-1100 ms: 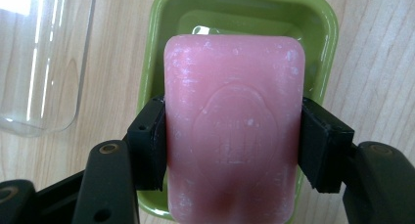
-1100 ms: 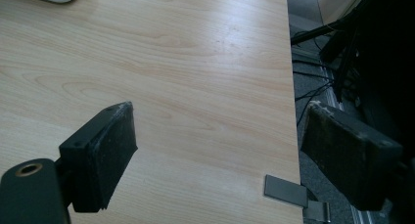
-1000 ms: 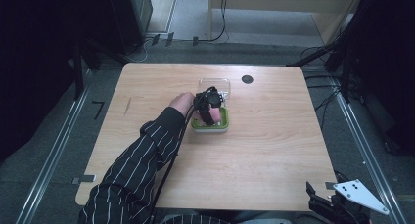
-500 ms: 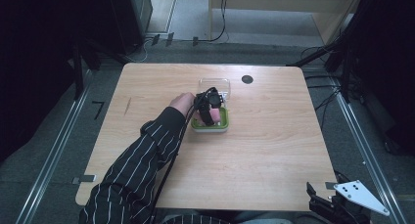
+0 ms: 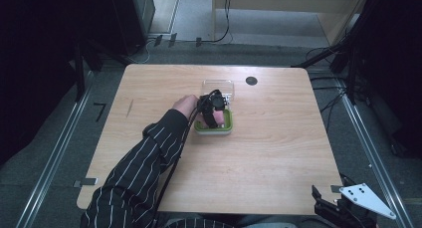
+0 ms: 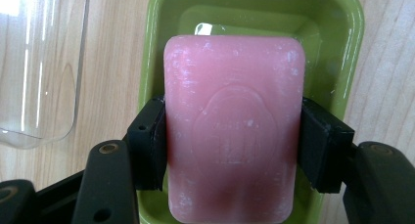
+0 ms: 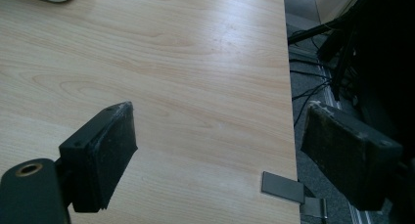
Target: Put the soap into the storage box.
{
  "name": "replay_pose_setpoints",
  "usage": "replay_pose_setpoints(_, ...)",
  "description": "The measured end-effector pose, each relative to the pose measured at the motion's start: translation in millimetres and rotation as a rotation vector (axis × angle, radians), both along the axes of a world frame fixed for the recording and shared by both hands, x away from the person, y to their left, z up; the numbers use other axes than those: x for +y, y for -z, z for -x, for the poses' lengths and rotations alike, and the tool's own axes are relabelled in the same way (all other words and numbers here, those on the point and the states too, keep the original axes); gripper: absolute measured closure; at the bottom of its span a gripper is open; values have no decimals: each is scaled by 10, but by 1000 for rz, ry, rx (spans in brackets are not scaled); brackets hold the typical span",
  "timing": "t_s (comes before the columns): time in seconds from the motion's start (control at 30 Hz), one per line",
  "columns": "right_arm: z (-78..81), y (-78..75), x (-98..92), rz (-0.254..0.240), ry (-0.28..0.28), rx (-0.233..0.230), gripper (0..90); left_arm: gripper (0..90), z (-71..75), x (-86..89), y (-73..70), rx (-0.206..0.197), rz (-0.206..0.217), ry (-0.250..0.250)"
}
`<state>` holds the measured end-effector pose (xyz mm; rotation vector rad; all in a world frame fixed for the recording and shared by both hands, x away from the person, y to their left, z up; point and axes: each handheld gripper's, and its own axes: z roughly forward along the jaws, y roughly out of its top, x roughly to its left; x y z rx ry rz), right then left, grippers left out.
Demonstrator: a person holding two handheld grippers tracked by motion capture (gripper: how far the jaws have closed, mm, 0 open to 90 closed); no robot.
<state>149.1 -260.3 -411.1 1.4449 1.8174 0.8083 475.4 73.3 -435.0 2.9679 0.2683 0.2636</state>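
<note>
In the left gripper view a pink bar of soap point(image 6: 234, 136) sits between my left gripper's point(image 6: 230, 148) black pads, which press on its two long sides. Below the bar is a green soap dish point(image 6: 352, 48); whether the bar rests in it I cannot tell. From the high view, the left gripper point(image 5: 214, 112) is over the green dish point(image 5: 228, 128) at the table's middle, held by a hand in a striped sleeve. My right gripper point(image 7: 220, 150) stands open with nothing between its jaws, above the table's right edge. It appears in the high view off the near right corner point(image 5: 328, 205).
A clear plastic lid point(image 5: 218, 83) lies just behind the dish, and also appears in the left gripper view point(image 6: 44, 62). A small black disc point(image 5: 251, 80) sits near the table's far edge. A metal bracket point(image 7: 281, 187) sticks out at the table edge, with cables on the floor point(image 7: 318, 33).
</note>
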Motion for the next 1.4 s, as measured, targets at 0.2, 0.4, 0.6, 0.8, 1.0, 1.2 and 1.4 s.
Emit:
replay_pose_setpoints(0.2,-1,0,-1,0,-1,-1,135,384,-11,16,45,2,-18,6)
replay_pose_setpoints(0.4,-5,0,-4,1,-3,-2,135,382,-17,28,41,2,-9,7)
replay_pose_setpoints(0.6,-5,0,-4,1,-3,-3,135,369,-19,46,26,0,6,6)
replay_pose_setpoints(0.8,-9,0,-1,-1,-2,-4,135,304,-28,70,-15,9,21,-29)
replay_pose_setpoints(1.0,-34,-1,8,-3,-11,-4,135,184,-38,137,-57,28,56,-104)
replay_pose_setpoints(1.2,-80,7,18,-7,-26,-6,135,91,-31,211,-111,36,77,-167)
replay_pose_setpoints(1.4,-168,32,8,-16,-42,0,135,6,18,271,-186,15,78,-216)
